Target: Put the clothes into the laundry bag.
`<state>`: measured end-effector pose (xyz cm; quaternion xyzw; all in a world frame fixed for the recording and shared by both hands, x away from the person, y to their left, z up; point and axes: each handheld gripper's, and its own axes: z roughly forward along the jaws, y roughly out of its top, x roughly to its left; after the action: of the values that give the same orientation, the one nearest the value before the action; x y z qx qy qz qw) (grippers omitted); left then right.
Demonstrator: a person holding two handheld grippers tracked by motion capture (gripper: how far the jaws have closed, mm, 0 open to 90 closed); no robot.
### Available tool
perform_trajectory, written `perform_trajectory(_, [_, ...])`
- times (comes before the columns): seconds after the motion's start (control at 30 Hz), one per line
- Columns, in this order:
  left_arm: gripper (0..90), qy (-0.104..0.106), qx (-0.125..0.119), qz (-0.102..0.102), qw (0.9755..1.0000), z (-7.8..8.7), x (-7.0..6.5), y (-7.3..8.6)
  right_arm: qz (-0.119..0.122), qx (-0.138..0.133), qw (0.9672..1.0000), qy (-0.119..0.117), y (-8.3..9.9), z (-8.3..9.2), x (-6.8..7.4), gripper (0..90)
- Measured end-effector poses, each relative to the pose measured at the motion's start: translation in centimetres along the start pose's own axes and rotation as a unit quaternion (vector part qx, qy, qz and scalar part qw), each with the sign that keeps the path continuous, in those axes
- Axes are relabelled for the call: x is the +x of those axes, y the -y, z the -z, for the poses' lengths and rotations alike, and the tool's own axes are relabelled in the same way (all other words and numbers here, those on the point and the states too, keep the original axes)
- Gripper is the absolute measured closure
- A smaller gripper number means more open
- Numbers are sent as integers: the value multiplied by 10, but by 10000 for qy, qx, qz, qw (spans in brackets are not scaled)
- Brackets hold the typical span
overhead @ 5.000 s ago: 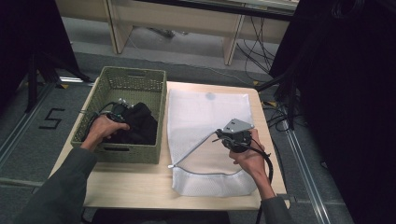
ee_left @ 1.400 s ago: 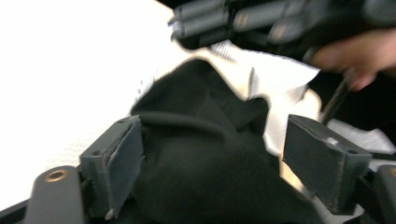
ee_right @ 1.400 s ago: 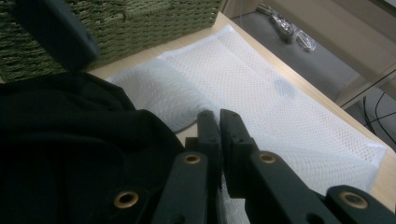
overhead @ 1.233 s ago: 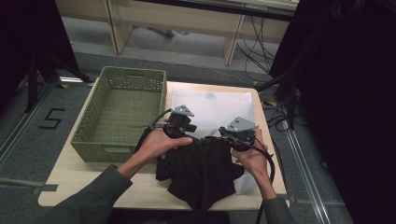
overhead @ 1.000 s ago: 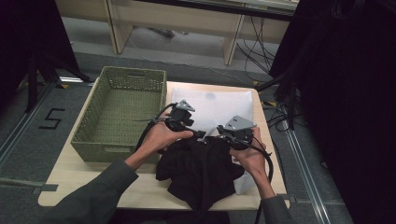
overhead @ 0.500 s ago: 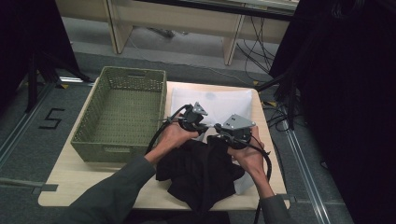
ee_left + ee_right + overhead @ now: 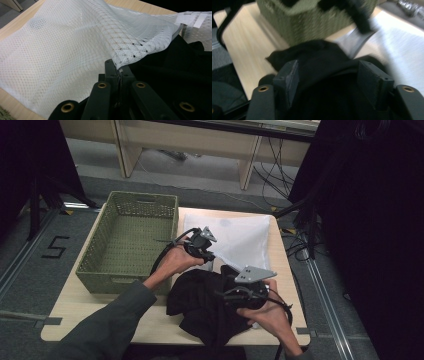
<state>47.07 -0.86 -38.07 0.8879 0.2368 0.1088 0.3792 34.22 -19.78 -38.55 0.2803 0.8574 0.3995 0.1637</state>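
High view: light wooden surface [image 7: 90,312] at frame centre. Empty olive-green woven plastic basket [image 7: 131,242] at centre left. Flat white mesh laundry bag [image 7: 240,240] to its right. Crumpled black cloth garment [image 7: 200,307] at lower centre, lying over the bag's near end. A white "5" is marked on the grey floor [image 7: 30,265] at far left; no other writing readable. Left gripper [image 7: 204,251] sits at the bag's near left edge, just above the garment. Right gripper [image 7: 239,295], grey three-cornered plate on top, lies on the garment. Compared with half a second ago the right gripper has dropped from the bag's edge down toward the frame bottom onto the garment; the left one has hardly shifted. Five seconds ago the garment was in the basket. Jaw state too small to tell here.

Left gripper view: jaws closed together, pinching the white mesh bag's [image 7: 75,50] edge and lifting it into a peak at centre. Black garment [image 7: 175,75] sits at right, under the raised mesh. Two white tags at upper right, text unreadable.

Right gripper view: blurred. Jaws wide apart, black garment [image 7: 322,82] bunched between them, pads not closed on it. Green basket [image 7: 312,17] at top, white bag [image 7: 397,37] at right, wood surface [image 7: 249,37] at left.
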Motion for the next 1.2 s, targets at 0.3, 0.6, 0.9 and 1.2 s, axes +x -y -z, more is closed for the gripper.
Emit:
perform_trajectory(0.3, [886, 145, 259, -337, 9990, -2, -1, 1, -69, 1087, 9939, 152, 43, -49, -11, 591])
perform_trajectory(0.6, [888, 380, 255, -409, 9981, 5, -6, 1, 99, 606, 9904, 1235, 28, -34, -47, 881])
perform_trajectory(0.9, [888, 383, 270, -330, 9984, 11, 2, 3, 28, 1288, 9776, 1662, 40, -74, -81, 854])
perform_trajectory(1.2, [886, 440, 262, -165, 9986, 8, 6, 2, -307, 462, 9886, 1400, 18, -22, -67, 459])
